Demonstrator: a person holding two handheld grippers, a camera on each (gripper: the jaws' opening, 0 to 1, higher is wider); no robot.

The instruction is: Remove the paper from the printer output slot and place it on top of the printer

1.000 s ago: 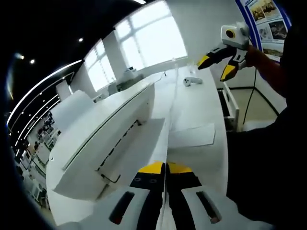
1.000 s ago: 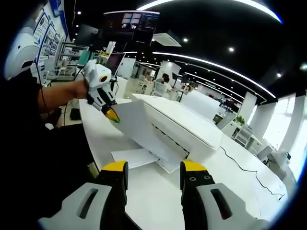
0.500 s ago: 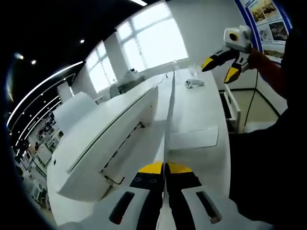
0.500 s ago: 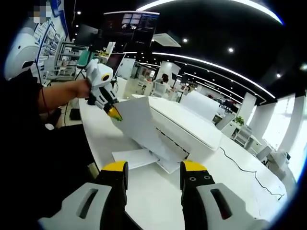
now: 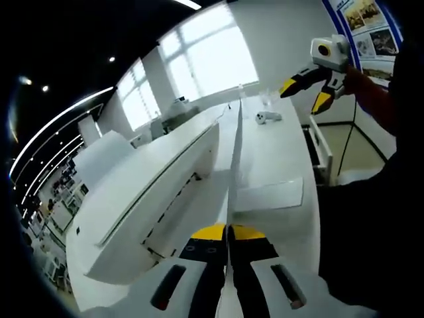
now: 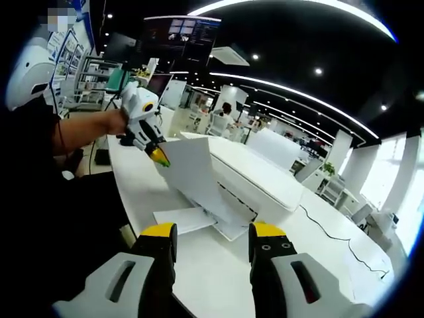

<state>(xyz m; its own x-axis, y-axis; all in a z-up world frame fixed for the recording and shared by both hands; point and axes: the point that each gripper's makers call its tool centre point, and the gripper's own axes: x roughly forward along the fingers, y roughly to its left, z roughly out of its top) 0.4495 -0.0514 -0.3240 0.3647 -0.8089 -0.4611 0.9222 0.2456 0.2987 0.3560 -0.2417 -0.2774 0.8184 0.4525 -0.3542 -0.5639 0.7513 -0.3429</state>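
Observation:
The white printer (image 6: 262, 177) sits on a long white table (image 6: 136, 182). A white sheet of paper (image 6: 194, 173) stands tilted in front of it, its lower edge down by the front slot. My left gripper (image 6: 158, 156), held in a person's hand, is shut on the sheet's upper corner. In the left gripper view the paper (image 5: 234, 156) shows edge-on as a thin line rising from my shut left gripper (image 5: 228, 230), with the printer (image 5: 146, 192) to its left. My right gripper (image 6: 212, 236) stands open with nothing between its fingers, back from the printer; the right gripper (image 5: 303, 95) hovers over the table's far end.
A flat white tray or sheet (image 6: 184, 217) lies on the table before the printer's slot. A small white device (image 5: 266, 116) rests further along the table. A dark cable (image 6: 331, 228) trails past the printer. The person's dark clothing (image 6: 59, 218) borders the table.
The left gripper has drawn the paper slightly up and toward the printer, so the sheet stands a little steeper. The right gripper has stayed open and almost still.

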